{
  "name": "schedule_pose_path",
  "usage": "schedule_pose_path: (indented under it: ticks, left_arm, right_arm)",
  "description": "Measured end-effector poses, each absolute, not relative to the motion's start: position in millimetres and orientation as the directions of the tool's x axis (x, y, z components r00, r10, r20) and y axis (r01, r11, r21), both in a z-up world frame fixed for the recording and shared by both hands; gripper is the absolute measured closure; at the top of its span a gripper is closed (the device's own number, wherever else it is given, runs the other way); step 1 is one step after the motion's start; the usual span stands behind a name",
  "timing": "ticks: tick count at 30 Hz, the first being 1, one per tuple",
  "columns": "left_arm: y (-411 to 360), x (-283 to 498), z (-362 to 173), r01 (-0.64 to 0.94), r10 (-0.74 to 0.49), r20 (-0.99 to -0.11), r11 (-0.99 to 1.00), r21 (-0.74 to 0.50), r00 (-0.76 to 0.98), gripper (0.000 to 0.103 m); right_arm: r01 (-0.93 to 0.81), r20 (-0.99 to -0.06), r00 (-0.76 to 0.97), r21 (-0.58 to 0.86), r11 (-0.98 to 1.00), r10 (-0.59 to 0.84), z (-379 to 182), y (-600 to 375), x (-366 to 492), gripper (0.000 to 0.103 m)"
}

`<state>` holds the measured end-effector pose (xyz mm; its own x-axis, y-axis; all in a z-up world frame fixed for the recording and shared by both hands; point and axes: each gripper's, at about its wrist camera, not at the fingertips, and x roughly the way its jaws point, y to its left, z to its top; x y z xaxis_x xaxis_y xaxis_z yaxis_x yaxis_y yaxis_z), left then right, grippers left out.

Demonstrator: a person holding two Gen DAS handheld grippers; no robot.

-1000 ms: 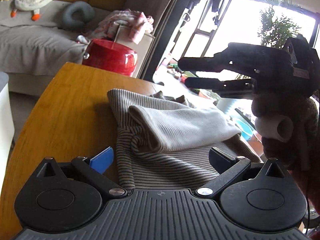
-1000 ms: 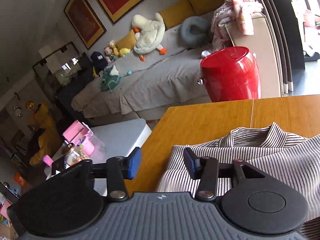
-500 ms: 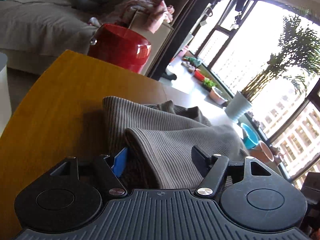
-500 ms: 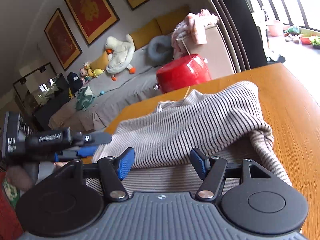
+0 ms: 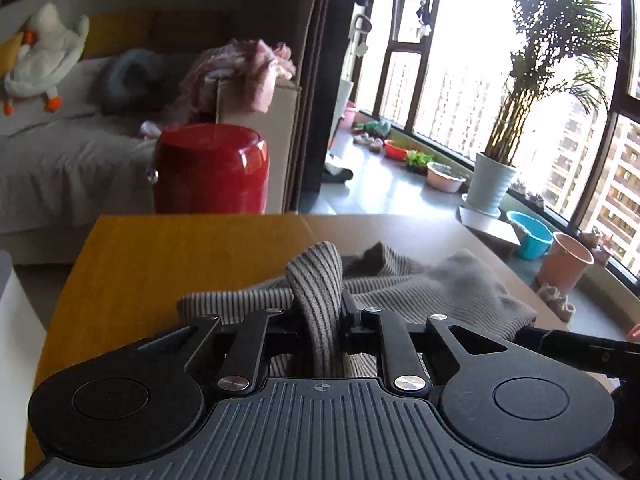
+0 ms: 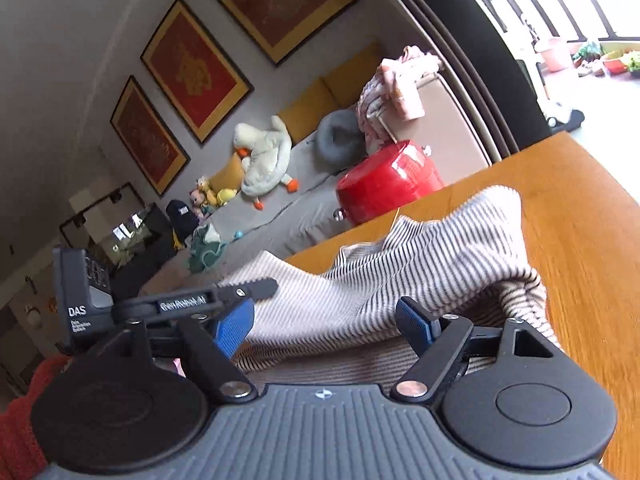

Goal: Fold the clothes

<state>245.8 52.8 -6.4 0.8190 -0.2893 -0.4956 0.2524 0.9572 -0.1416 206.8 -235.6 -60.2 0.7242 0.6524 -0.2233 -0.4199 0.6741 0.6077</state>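
A grey-and-dark striped knit top [image 5: 440,292] lies bunched on the wooden table [image 5: 180,256]. My left gripper [image 5: 319,320] is shut on a fold of the top, which stands up between its jaws. In the right wrist view the same top [image 6: 420,276] lies in front of my right gripper [image 6: 326,322], which is open with its blue pads [image 6: 232,326] on either side of the cloth's near edge. The left gripper shows there too [image 6: 240,294], at the left, closed on the cloth's edge.
A red round stool [image 5: 210,170] stands past the table's far edge, with a sofa [image 5: 60,152] and plush duck behind. Pots, basins and a palm plant [image 5: 520,120] line the window at the right. A white surface [image 5: 12,340] sits left of the table.
My left gripper has closed on a fold of the striped top and turned toward the window. My right gripper stays open at the cloth's near edge and has tilted.
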Motion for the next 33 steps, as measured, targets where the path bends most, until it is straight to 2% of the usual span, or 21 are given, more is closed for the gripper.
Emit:
schedule_pose_path:
  ticks: [3, 6, 7, 9, 12, 16, 18, 20, 22, 24, 27, 31, 32, 33]
  left_arm:
    - [65, 249, 3, 0.228, -0.256, -0.478, 0.967, -0.117, 0.840, 0.085]
    - [77, 255, -11, 0.199, -0.224, -0.512, 0.974, -0.105, 0.829, 0.082]
    - [81, 258, -21, 0.191, -0.218, -0.535, 0.976, -0.106, 0.816, 0.081]
    - [88, 261, -38, 0.171, -0.204, -0.566, 0.979, -0.113, 0.799, 0.071]
    - [111, 259, -50, 0.103, -0.180, -0.563, 0.981, -0.165, 0.807, 0.055]
    - [147, 249, -38, -0.015, -0.106, -0.530, 0.976, -0.218, 0.841, 0.048]
    - [156, 243, -30, -0.024, -0.108, -0.518, 0.970, -0.242, 0.849, 0.044]
    - [164, 237, -21, -0.032, -0.110, -0.504, 0.964, -0.265, 0.856, 0.044]
    - [160, 233, -16, -0.003, -0.153, -0.495, 0.954, -0.300, 0.855, 0.042]
    - [140, 234, -18, 0.076, -0.255, -0.496, 0.933, -0.353, 0.830, 0.038]
    - [105, 241, -30, 0.156, -0.351, -0.549, 0.916, -0.369, 0.759, 0.031]
    - [84, 251, -48, 0.138, -0.314, -0.594, 0.936, -0.324, 0.741, 0.030]
    - [83, 252, -48, 0.134, -0.300, -0.588, 0.942, -0.309, 0.751, 0.037]
    - [83, 253, -47, 0.129, -0.285, -0.583, 0.947, -0.294, 0.761, 0.055]
  right_arm:
    - [-0.433, -0.175, 0.737, 0.620, 0.655, 0.653, -37, -246, 210, 0.024]
    - [-0.429, -0.160, 0.777, 0.574, 0.697, 0.609, -11, -255, 221, 0.023]
    - [-0.421, -0.176, 0.783, 0.555, 0.717, 0.597, -7, -253, 225, 0.023]
    - [-0.402, -0.225, 0.789, 0.514, 0.758, 0.571, -5, -245, 234, 0.024]
    - [-0.387, -0.310, 0.766, 0.478, 0.789, 0.563, -15, -230, 250, 0.030]
    - [-0.299, -0.477, 0.744, 0.389, 0.872, 0.468, -54, -211, 267, 0.033]
    - [-0.280, -0.511, 0.759, 0.302, 0.911, 0.403, -67, -207, 264, 0.034]
    - [-0.286, -0.510, 0.764, 0.283, 0.915, 0.396, -70, -208, 260, 0.035]
    - [-0.287, -0.510, 0.767, 0.270, 0.919, 0.390, -71, -206, 258, 0.035]
    - [-0.288, -0.512, 0.771, 0.249, 0.925, 0.378, -71, -204, 256, 0.034]
    - [-0.297, -0.508, 0.774, 0.234, 0.926, 0.377, -71, -202, 251, 0.029]
    - [-0.293, -0.489, 0.784, 0.253, 0.922, 0.383, -69, -207, 247, 0.028]
    - [-0.290, -0.485, 0.787, 0.257, 0.922, 0.382, -68, -208, 246, 0.028]
    - [-0.293, -0.480, 0.788, 0.261, 0.920, 0.386, -65, -208, 244, 0.028]
